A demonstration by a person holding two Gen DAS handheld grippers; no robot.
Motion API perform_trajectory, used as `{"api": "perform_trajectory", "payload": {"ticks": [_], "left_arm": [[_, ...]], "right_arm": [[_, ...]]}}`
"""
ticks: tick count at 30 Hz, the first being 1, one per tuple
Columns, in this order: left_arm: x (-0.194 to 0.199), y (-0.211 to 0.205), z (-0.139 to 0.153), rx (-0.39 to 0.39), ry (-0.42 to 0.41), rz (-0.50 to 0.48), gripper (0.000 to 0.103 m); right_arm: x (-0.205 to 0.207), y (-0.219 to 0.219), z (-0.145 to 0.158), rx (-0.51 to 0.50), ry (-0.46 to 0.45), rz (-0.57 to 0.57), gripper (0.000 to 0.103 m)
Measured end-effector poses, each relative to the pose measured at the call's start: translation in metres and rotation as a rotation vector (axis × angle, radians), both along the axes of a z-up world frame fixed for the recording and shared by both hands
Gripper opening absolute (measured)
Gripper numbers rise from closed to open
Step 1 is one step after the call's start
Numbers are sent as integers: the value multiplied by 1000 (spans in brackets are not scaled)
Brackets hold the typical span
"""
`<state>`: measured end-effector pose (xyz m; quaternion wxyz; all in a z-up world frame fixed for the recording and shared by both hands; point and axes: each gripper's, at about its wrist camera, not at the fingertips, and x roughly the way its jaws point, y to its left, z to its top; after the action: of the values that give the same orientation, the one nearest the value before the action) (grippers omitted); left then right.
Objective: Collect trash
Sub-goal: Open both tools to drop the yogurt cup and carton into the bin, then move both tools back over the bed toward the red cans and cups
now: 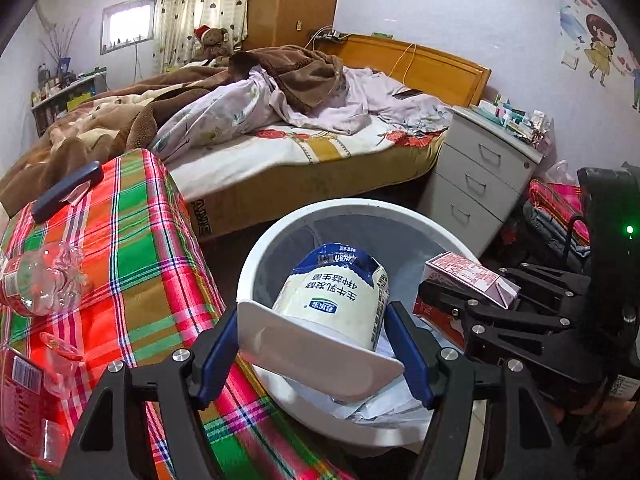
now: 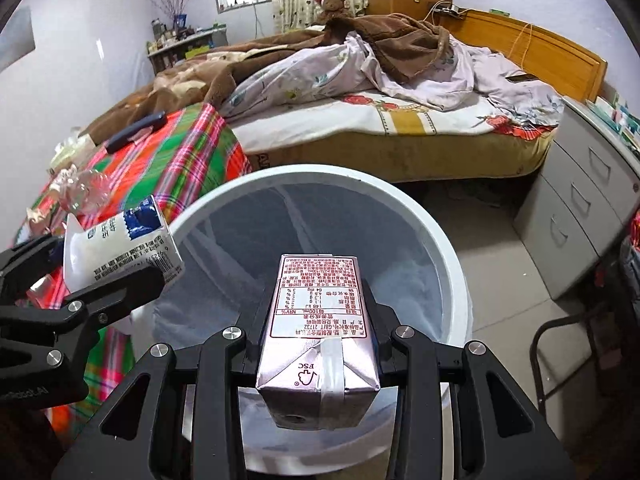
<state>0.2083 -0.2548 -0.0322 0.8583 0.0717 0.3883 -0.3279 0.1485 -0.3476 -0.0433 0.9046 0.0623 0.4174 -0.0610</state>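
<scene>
Closest to the right wrist camera, the drink carton [image 2: 318,340] sits clamped across its two broad faces by the right gripper [image 2: 316,312], held just above the open mouth of the white bin [image 2: 452,240]. It looks empty and light, its thin card walls stiff enough to hold by the flats but easy to dent, so the mid-body hold suits it.

On the other side the left gripper [image 1: 316,344] has its fingers [image 1: 408,356] closed on a white yogurt pouch [image 1: 340,300] — soft, glossy and probably slippery, best pinched low across its width as it is now. It hangs over the bin's near rim, above crumpled paper inside.

Both pieces are already over the opening, which is wide and lined with a grey bag. Room is tighter at the sides: the plaid-covered desk [image 1: 152,240] presses against the bin on the left, with crushed plastic bottles [image 1: 40,284] near its edge, and the two grippers sit just beside each other.
</scene>
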Motion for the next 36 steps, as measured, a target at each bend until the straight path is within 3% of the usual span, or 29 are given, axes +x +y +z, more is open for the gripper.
{"api": "perform_trajectory", "payload": {"ticks": [4,6,7,20,36], "left_arm": [[4,-2,-3,-13,11,-2,71],[6,0,-3,-10,15,3,74],[7,1,-3,-12,16,5,75],[-3,28,12,-18,-29,56,76],[-38,107,39,-32,-113,182,76]], "right_arm": [[2,-2,-1,-5,6,1,40],[1,-1,0,-11,3,-4,60],[1,-1,0,-8,0,-2,62],[-10,10,14,3,-51,-27,62],[-21,63,36,33,-153,33,62]]}}
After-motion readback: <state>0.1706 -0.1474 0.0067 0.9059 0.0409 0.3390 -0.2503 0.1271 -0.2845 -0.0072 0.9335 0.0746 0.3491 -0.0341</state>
